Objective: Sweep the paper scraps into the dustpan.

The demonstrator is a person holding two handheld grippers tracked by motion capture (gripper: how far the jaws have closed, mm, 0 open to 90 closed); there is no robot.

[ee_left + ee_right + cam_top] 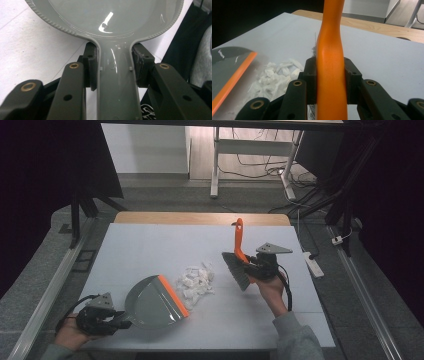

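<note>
High view: the left gripper [116, 319] clamps the grey dustpan [152, 301] by its handle, its orange lip beside the paper scraps [196, 281] on the table [150, 245]; nothing stands between.

Left gripper view: the handle [117, 82] looks stiff and glossy, likely slippery.

Right gripper view: the right gripper [329, 82] grips the brush [330, 62] by its rigid orange handle; the scraps [274, 76] look light, easily scattered.

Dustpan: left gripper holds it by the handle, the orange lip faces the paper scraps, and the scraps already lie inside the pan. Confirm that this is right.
Not quite. The paper scraps are not in the dustpan: the high view shows them heaped on the table just beyond its orange lip. The rest holds: the left gripper clamps the handle, and the lip faces the scraps.
</note>
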